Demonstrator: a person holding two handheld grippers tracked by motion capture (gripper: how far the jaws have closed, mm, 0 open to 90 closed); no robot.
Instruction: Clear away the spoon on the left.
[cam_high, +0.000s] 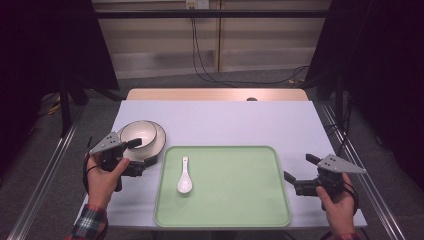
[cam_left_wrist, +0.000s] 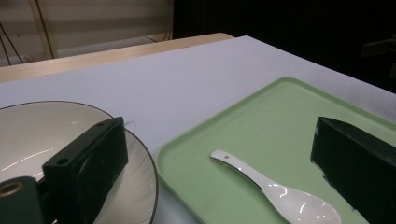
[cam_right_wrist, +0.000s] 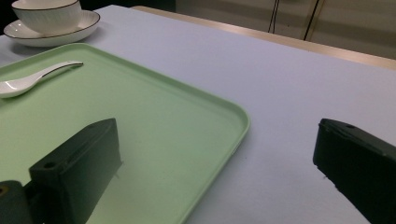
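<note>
While the spoon (cam_high: 184, 176) lies on the tray (cam_high: 235, 200), the left gripper (cam_high: 137, 157) gapes empty at nine o'clock beside the bowl (cam_high: 138, 134); the right gripper (cam_high: 299, 173) gapes empty at three o'clock.

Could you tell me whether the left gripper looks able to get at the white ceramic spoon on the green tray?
Probably yes: the left gripper is open and nothing lies between it and the white ceramic spoon.
</note>
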